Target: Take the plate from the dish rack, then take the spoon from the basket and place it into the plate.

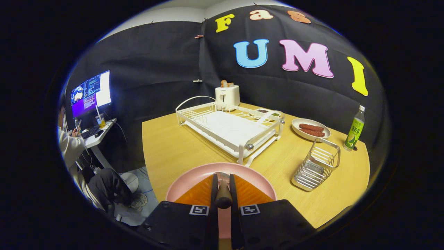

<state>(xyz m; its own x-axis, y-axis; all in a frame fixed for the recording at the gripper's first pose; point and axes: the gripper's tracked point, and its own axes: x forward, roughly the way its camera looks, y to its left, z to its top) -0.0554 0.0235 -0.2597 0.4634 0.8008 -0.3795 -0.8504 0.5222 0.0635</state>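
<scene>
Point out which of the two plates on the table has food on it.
The white plate beyond the basket, holding sausages. The pink plate lies under the gripper, shut on a spoon handle.

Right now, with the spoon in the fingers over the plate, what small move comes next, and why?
Probably lower a little and open. The gripper is shut on the spoon directly above the pink plate, the wire basket stands beyond, so only the release seems left.

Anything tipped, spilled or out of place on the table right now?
Nothing spilled. The wire cutlery basket leans tilted rather than upright, right of the white dish rack. The gripper is shut on a dark spoon handle above the pink plate.
</scene>
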